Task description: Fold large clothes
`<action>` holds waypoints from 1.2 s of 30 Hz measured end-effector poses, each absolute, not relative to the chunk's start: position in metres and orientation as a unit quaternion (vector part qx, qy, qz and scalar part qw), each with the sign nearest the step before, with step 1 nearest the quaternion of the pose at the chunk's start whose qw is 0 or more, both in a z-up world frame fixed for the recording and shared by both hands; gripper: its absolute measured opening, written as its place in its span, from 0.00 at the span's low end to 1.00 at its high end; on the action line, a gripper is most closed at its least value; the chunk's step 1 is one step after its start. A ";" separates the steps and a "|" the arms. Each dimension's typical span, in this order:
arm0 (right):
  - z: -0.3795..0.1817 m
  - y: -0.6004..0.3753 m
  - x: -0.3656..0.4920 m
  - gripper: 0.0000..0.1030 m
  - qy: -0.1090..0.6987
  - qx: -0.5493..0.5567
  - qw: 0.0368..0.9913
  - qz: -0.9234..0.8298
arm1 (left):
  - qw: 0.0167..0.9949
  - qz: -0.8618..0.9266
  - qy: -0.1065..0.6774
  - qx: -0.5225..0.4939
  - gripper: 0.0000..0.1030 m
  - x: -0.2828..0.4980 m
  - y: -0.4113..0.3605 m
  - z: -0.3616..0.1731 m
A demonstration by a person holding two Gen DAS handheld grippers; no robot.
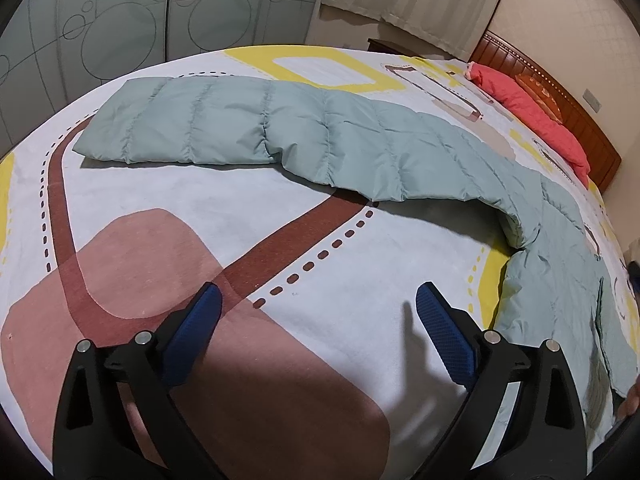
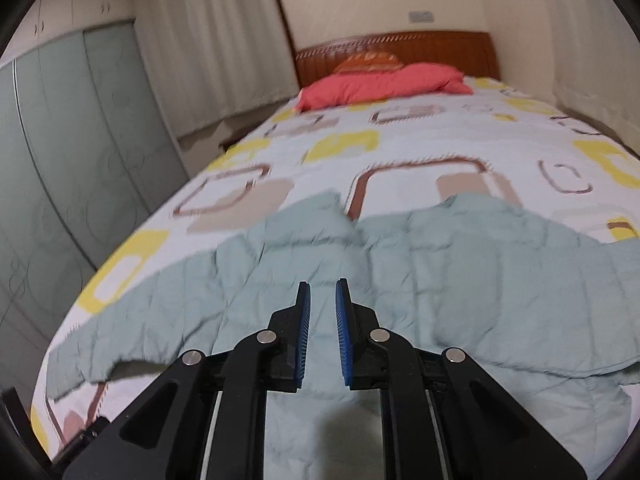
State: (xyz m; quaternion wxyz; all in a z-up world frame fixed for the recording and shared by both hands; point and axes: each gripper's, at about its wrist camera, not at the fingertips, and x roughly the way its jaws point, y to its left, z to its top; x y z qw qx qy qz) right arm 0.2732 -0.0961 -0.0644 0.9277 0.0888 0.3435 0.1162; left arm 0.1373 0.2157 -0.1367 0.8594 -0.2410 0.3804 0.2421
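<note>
A pale green quilted down jacket (image 1: 360, 140) lies spread on the patterned bedspread (image 1: 160, 208). In the left wrist view one long sleeve stretches left across the bed and the body runs off to the right. My left gripper (image 1: 318, 300) is open and empty, above bare bedspread, short of the jacket. In the right wrist view the jacket (image 2: 460, 280) lies flat with its collar pointing to the headboard. My right gripper (image 2: 322, 286) hovers over the jacket's middle with its blue pads (image 2: 305, 320) a narrow gap apart, holding nothing.
A red pillow (image 2: 380, 84) lies at the wooden headboard (image 2: 440, 46). Frosted green wardrobe doors (image 2: 60, 152) and pale curtains (image 2: 208, 40) run along the bed's left side. The bed's near edge lies just under the grippers.
</note>
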 end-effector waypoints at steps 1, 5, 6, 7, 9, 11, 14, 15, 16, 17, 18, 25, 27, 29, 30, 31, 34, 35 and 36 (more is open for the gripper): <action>-0.068 -0.093 0.271 0.13 0.352 0.087 0.925 0.112 | 0.860 0.239 0.380 -0.242 0.96 0.138 0.216 -0.137; -0.088 -0.123 0.271 0.19 0.372 0.104 0.920 0.069 | 0.861 0.239 0.381 -0.239 0.97 0.139 0.214 -0.138; -0.091 -0.129 0.271 0.22 0.375 0.111 0.918 0.062 | 0.861 0.239 0.381 -0.238 0.97 0.138 0.214 -0.139; -0.096 -0.142 0.272 0.23 0.380 0.123 0.916 0.048 | 0.861 0.240 0.381 -0.237 0.97 0.138 0.214 -0.139; -0.102 -0.157 0.275 0.24 0.387 0.135 0.911 0.029 | 0.861 0.240 0.381 -0.238 0.97 0.138 0.213 -0.139; -0.109 -0.165 0.280 0.24 0.395 0.137 0.908 0.019 | 0.861 0.240 0.381 -0.237 0.97 0.138 0.214 -0.139; -0.119 -0.169 0.288 0.37 0.410 0.135 0.902 0.016 | 0.861 0.240 0.381 -0.237 0.97 0.139 0.214 -0.139; -0.120 -0.171 0.288 0.48 0.410 0.136 0.902 0.014 | 0.861 0.240 0.381 -0.237 0.97 0.139 0.213 -0.139; -0.120 -0.174 0.287 0.54 0.406 0.139 0.903 0.012 | 0.861 0.240 0.381 -0.237 0.97 0.139 0.213 -0.139; -0.119 -0.176 0.285 0.58 0.398 0.143 0.906 0.009 | 0.861 0.240 0.381 -0.236 0.97 0.139 0.213 -0.139; -0.119 -0.177 0.285 0.58 0.397 0.143 0.907 0.008 | 0.861 0.241 0.382 -0.235 0.97 0.140 0.213 -0.139; -0.128 -0.162 0.304 0.58 0.423 0.097 0.901 0.017 | 0.861 0.243 0.384 -0.231 0.97 0.142 0.212 -0.140; -0.138 -0.160 0.312 0.55 0.441 0.088 0.893 0.014 | 0.860 0.243 0.384 -0.230 0.97 0.142 0.212 -0.141; -0.142 -0.165 0.313 0.38 0.440 0.096 0.893 0.007 | 0.860 0.243 0.384 -0.230 0.98 0.142 0.213 -0.141; -0.142 -0.169 0.313 0.23 0.439 0.107 0.892 0.009 | 0.860 0.244 0.384 -0.229 0.98 0.142 0.212 -0.141; -0.141 -0.172 0.312 0.17 0.439 0.118 0.891 0.012 | 0.861 0.244 0.384 -0.229 0.98 0.143 0.213 -0.141; -0.131 -0.172 0.307 0.07 0.427 0.126 0.895 0.018 | 0.860 0.245 0.385 -0.227 0.98 0.143 0.213 -0.141; -0.125 -0.168 0.305 0.06 0.420 0.125 0.898 0.027 | 0.860 0.245 0.385 -0.227 0.98 0.143 0.213 -0.142; -0.120 -0.163 0.302 0.06 0.415 0.126 0.900 0.038 | 0.860 0.245 0.385 -0.226 0.98 0.144 0.212 -0.141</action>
